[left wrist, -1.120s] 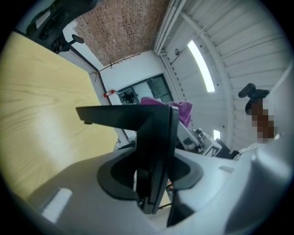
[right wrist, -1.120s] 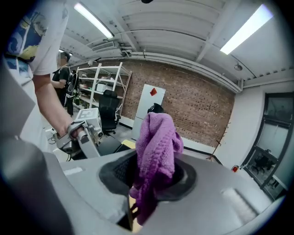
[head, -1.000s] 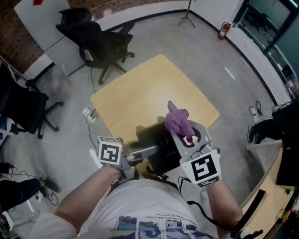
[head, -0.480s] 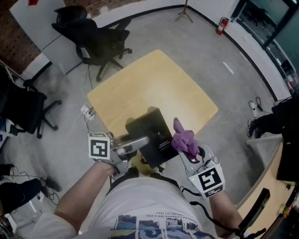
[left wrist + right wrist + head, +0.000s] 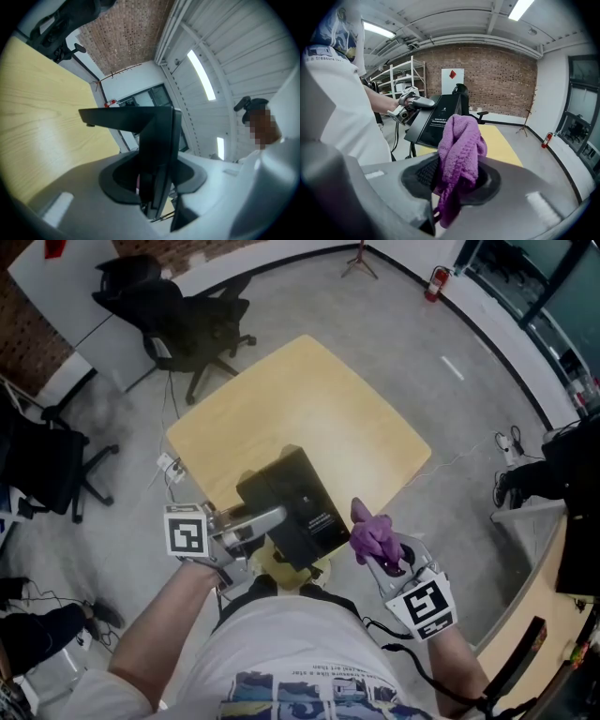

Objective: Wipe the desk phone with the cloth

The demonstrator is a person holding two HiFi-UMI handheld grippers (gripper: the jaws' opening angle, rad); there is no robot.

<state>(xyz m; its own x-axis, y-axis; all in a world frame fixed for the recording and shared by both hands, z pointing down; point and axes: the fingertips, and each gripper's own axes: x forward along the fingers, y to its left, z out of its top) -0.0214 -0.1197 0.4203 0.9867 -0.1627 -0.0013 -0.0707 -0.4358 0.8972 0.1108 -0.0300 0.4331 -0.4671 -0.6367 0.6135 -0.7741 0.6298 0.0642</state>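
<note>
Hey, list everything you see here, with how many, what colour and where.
Table: one, pale wood, centre of the head view.
Desk phone: one, black, held tilted over the table's near edge.
Cloth: one, purple, bunched up, right of the desk phone.
Office chairs: two, black, on the floor at upper left.
Fire extinguisher: one, red, top right by the wall.
Left gripper: one, grey, shut on the desk phone.
Right gripper: one, grey, shut on the cloth.
</note>
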